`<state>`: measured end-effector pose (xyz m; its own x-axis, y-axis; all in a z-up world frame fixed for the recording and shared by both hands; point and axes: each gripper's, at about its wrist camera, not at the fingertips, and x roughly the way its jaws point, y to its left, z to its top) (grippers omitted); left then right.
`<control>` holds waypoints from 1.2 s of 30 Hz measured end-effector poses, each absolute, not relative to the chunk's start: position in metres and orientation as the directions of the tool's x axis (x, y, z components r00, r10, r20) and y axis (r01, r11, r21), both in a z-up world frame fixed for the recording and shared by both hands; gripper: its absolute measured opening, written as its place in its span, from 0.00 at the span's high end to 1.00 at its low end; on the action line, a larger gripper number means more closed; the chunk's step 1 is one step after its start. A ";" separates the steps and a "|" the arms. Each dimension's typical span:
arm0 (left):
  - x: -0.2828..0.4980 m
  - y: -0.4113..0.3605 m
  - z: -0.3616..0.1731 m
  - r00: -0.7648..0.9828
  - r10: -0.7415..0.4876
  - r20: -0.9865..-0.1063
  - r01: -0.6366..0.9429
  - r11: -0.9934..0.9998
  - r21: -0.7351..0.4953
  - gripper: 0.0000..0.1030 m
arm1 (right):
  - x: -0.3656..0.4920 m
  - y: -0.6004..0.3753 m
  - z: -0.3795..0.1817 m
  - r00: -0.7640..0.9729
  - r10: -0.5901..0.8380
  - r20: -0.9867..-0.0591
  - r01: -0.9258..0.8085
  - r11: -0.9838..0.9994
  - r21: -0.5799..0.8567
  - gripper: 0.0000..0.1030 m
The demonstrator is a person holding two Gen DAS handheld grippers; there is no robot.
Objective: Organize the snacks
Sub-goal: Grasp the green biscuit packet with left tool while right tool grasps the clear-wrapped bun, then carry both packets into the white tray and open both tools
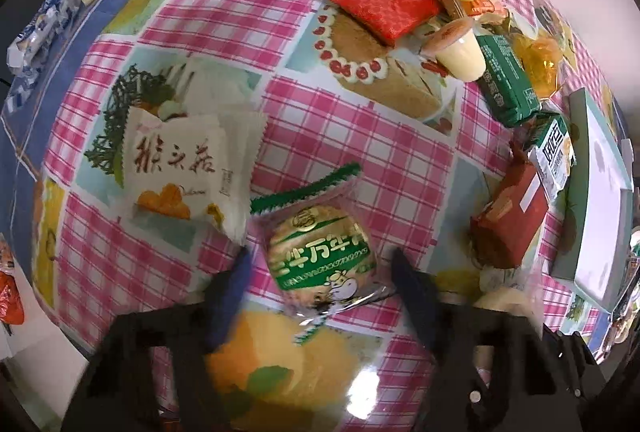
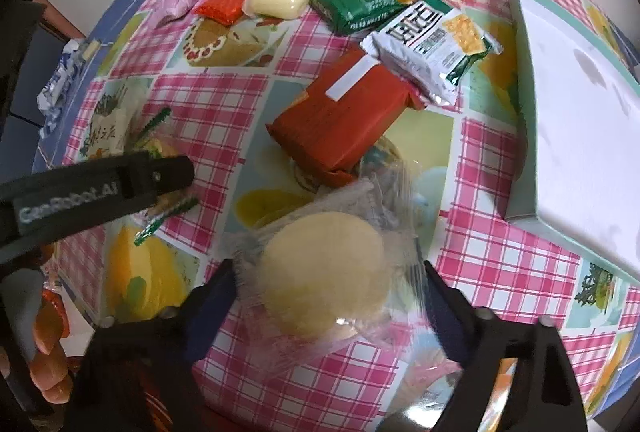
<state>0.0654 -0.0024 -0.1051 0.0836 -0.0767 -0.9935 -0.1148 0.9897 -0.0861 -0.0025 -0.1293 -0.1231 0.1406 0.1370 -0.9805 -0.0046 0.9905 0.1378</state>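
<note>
Pink-checked cloth covers the tabletop (image 2: 224, 100). One white box (image 2: 580, 136) lies at its edge. Beside the box: two red packets, one green, one white. Left gripper (image 1: 320, 264) has jaws open around a green-labelled biscuit pack (image 1: 320, 252); right gripper (image 2: 328, 296) has jaws pressing a clear-wrapped round cake (image 2: 324, 272).

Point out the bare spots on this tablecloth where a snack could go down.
Free: the checked tablecloth stretch between the white orange-printed packet, the round green-labelled biscuit pack and the brick-red wrapped block. Crowded: the far pile around the pale pudding cup and green packet.
</note>
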 end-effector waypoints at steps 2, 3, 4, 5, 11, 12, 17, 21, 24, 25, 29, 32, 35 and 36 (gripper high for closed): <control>0.068 -0.005 -0.109 0.088 -0.065 -0.994 -0.110 0.991 -0.075 0.44 | -0.001 -0.128 -0.124 0.145 0.139 -0.980 0.001 0.990 0.141 0.23; 0.070 -0.007 -0.110 0.091 -0.067 -0.994 -0.109 0.991 -0.077 0.45 | 0.001 -0.126 -0.124 0.148 0.139 -0.979 0.002 0.990 0.141 0.26; 0.068 -0.007 -0.110 0.094 -0.067 -0.993 -0.109 0.991 -0.077 0.47 | 0.001 -0.125 -0.123 0.149 0.141 -0.979 0.004 0.990 0.143 0.27; 0.067 -0.007 -0.111 0.096 -0.068 -0.993 -0.110 0.991 -0.078 0.48 | 0.002 -0.126 -0.123 0.150 0.143 -0.978 0.006 0.989 0.146 0.28; 0.064 -0.005 -0.112 0.111 -0.077 -0.991 -0.110 0.990 -0.089 0.50 | -0.007 -0.149 -0.113 0.164 0.148 -0.975 0.030 0.988 0.154 0.32; 0.063 -0.003 -0.112 0.112 -0.078 -0.991 -0.111 0.990 -0.091 0.50 | -0.006 -0.150 -0.112 0.170 0.150 -0.974 0.033 0.987 0.157 0.32; 0.053 0.002 -0.103 0.130 -0.096 -0.987 -0.116 0.987 -0.111 0.50 | -0.008 -0.159 -0.098 0.199 0.169 -0.965 0.051 0.982 0.182 0.34; 0.049 0.001 -0.092 0.158 -0.108 -0.982 -0.118 0.985 -0.127 0.50 | -0.013 -0.169 -0.087 0.234 0.181 -0.955 0.078 0.976 0.204 0.34; 0.044 -0.003 -0.076 0.183 -0.113 -0.977 -0.113 0.984 -0.135 0.50 | -0.020 -0.180 -0.078 0.280 0.191 -0.941 0.106 0.968 0.228 0.34; 0.042 -0.004 -0.070 0.196 -0.119 -0.973 -0.111 0.984 -0.142 0.50 | -0.023 -0.182 -0.074 0.299 0.191 -0.935 0.117 0.965 0.235 0.34; 0.039 -0.003 -0.047 0.229 -0.129 -0.965 -0.103 0.982 -0.156 0.50 | -0.024 -0.199 -0.057 0.374 0.163 -0.913 0.179 0.953 0.244 0.34; 0.046 -0.019 -0.036 0.253 -0.148 -0.956 -0.084 0.981 -0.174 0.50 | -0.022 -0.224 -0.051 0.421 0.144 -0.895 0.272 0.922 0.277 0.34; 0.054 -0.041 -0.026 0.272 -0.163 -0.948 -0.038 0.983 -0.180 0.50 | -0.017 -0.251 -0.048 0.434 0.050 -0.899 0.375 0.898 0.231 0.34; 0.055 -0.050 -0.023 0.277 -0.171 -0.946 -0.019 0.983 -0.183 0.50 | -0.015 -0.262 -0.048 0.433 0.016 -0.901 0.414 0.885 0.214 0.34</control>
<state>0.0552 -0.0498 -0.0235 0.2768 -0.1711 -0.9456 -0.0185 0.9829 -0.1833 -0.0147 -0.2620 -0.0482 0.4328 0.0155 -0.9014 0.4140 0.8848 0.2140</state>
